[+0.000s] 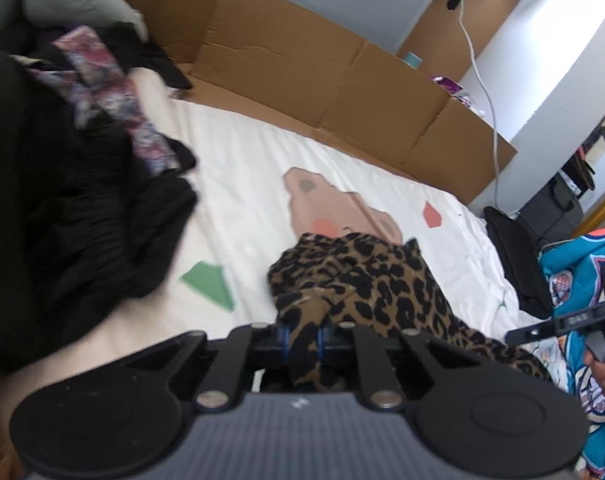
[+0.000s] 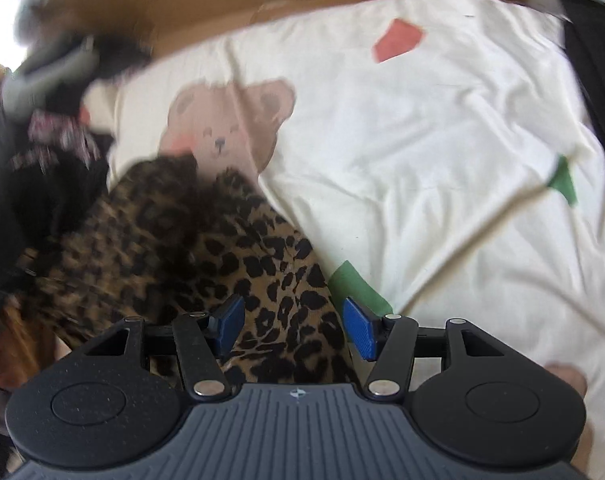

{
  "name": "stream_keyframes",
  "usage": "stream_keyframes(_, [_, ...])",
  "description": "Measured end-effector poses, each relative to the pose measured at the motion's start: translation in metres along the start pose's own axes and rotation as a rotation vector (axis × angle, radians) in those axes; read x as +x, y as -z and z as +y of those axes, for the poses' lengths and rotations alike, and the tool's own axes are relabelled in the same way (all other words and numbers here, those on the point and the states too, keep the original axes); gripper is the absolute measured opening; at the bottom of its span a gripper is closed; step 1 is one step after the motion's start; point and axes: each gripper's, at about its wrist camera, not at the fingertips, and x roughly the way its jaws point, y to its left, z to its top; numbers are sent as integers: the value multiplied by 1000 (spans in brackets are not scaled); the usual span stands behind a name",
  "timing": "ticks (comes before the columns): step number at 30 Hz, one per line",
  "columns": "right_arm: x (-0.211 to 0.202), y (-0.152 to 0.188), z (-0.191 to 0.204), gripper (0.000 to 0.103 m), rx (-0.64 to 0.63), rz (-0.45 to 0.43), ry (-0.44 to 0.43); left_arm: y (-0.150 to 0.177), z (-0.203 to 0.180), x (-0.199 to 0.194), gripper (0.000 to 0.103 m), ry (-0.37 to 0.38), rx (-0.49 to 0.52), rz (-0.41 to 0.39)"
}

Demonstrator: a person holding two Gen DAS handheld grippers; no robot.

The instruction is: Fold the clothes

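A leopard-print garment [image 1: 366, 280] lies bunched on the white bedsheet [image 1: 254, 184] printed with a bear. My left gripper [image 1: 302, 340] is shut on a fold of this garment, the cloth pinched between its blue pads. In the right wrist view the same leopard-print garment [image 2: 206, 248] spreads from the lower middle toward the left. My right gripper [image 2: 294, 328] stands open just above it, with the cloth passing between the blue pads [image 2: 358, 330] but not clamped. The other gripper [image 2: 50, 64] shows blurred at the upper left.
A heap of black clothes [image 1: 74, 216] with a floral piece [image 1: 114, 100] fills the left of the bed. Flattened cardboard [image 1: 310, 80] lines the far edge against the wall. A teal printed garment [image 1: 582, 280] and a black item [image 1: 518, 264] lie at the right edge.
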Motion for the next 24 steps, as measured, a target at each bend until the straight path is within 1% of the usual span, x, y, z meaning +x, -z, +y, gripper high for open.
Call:
stream_keyframes(2, [10, -3, 5, 60, -32, 18, 35, 6, 5, -14, 11, -25, -23, 2])
stream_keyframes(3, [15, -4, 5, 57, -29, 34, 36, 9, 8, -21, 11, -37, -37, 4])
stream_keyframes(4, [19, -4, 4, 51, -29, 52, 25, 13, 10, -27, 10, -51, -43, 8])
stream_keyframes(5, [23, -4, 4, 41, -30, 70, 13, 17, 11, -34, 10, -74, -41, 10])
stream_keyframes(6, [26, -4, 6, 38, -45, 87, 12, 21, 12, -41, 10, -94, -39, 12])
stream_keyframes(7, [29, -3, 7, 37, -56, 103, 12, 25, 13, -47, 10, -107, -48, 12])
stream_keyframes(9, [34, -1, 7, 18, -69, 135, 9, 35, 17, -60, 10, -128, -83, 18])
stream_keyframes(11, [34, 0, 8, 3, -87, 138, 9, 46, 21, -71, 10, -153, -108, 29])
stream_keyframes(14, [21, 0, 7, 1, -98, 84, 45, 63, 27, -90, 10, -197, -142, 50])
stream_keyframes(17, [0, -2, 0, 0, -72, 22, 81, 77, 32, -108, 9, -260, -167, 64])
stream_keyframes(19, [-16, -1, -4, 0, -69, -14, 99, 84, 36, -118, 9, -288, -186, 75])
stream_keyframes(24, [-48, 3, -18, 0, -52, -62, 161, 106, 52, -140, 8, -355, -240, 120])
